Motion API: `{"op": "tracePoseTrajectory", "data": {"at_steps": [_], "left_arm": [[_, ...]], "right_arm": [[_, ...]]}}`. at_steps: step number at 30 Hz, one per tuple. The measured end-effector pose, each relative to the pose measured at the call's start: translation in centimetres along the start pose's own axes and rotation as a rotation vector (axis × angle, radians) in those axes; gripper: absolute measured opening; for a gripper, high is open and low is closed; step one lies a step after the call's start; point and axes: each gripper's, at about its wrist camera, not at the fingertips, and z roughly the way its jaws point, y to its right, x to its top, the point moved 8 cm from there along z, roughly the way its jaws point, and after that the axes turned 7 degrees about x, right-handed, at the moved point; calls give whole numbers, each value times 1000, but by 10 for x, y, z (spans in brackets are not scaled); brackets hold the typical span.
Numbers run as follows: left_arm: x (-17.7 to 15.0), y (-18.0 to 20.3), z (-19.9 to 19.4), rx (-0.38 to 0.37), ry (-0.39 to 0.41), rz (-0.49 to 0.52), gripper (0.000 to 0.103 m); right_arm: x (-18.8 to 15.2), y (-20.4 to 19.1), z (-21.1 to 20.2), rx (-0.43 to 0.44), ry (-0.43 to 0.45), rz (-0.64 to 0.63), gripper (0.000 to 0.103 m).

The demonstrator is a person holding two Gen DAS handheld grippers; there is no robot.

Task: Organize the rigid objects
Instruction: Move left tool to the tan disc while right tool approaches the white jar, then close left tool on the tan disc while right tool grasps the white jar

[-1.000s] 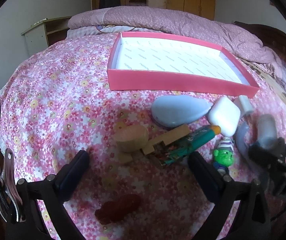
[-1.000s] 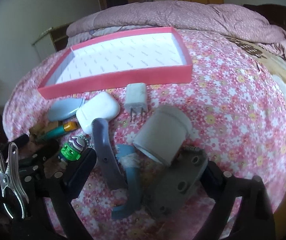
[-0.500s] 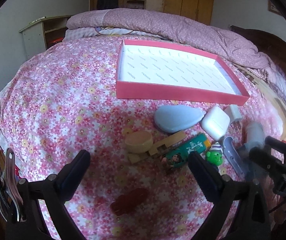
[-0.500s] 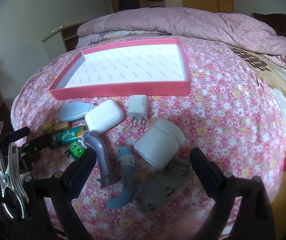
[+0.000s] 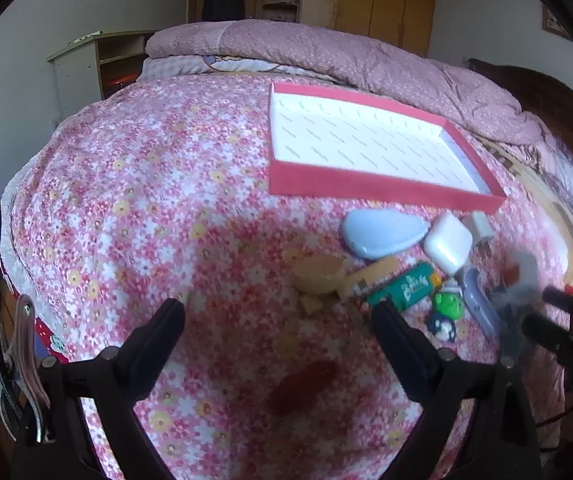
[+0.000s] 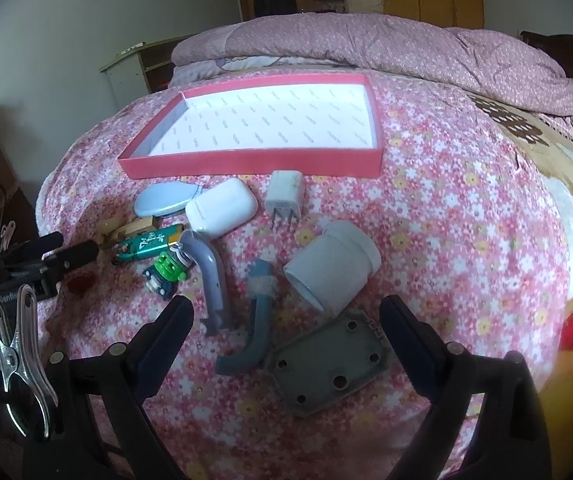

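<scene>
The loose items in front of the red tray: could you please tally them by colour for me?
White: 3, hinged case, charger plug, cylinder
Blue: 2, oval case, curved pipe
Green: 2, printed tube, toy figure
Grey: 2, curved handle, flat plate
Wooden: 1, wooden toy
Dark red: 1, dark red piece
Total: 11

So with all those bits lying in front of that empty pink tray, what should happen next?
Probably lower the right gripper onto the flat grey plate with holes lying nearest between its open, empty jaws, and grip it. The shallow pink tray holds nothing yet, and every item lies on the flowered bedspread.
</scene>
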Motion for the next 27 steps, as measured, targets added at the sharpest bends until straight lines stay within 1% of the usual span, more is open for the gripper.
{"op": "tracePoseTrajectory", "data": {"at_steps": [1,5,6,7,9,11,13,14,15,17,18,22,24,27], "left_arm": [[3,0,1,-6,2,-6,94],[9,6,8,-13,-6,12,80],[10,9,11,-18,-13,19,76],[11,10,14,-24,-22,20,75],[12,14,21,-40,-44,11,67],[12,17,26,-56,-55,7,65],[15,20,27,-62,-42,5,62],[16,21,27,-63,-36,9,55],[18,23,27,-70,-33,12,45],[18,27,26,-99,-36,15,33],[18,29,24,-107,-36,16,33],[15,28,22,-95,-15,25,33],[14,26,22,-98,-15,12,33],[14,22,22,-111,-19,-9,33]], "right_arm": [[0,1,0,2,0,7,97],[-1,5,2,8,-4,22,96],[-1,4,3,14,-5,21,96],[-2,3,3,18,-6,19,96],[-2,1,5,21,-3,16,96],[-2,1,5,28,2,12,96],[-3,-1,3,45,7,6,96],[-2,-2,2,49,8,1,96],[-2,-3,1,50,11,-12,96],[-1,-5,-2,47,16,-31,96],[-1,-5,-3,44,18,-41,96],[-2,-4,-7,26,17,-65,95],[-2,-1,-8,25,15,-64,92],[-2,7,-9,15,13,-46,90]]}}
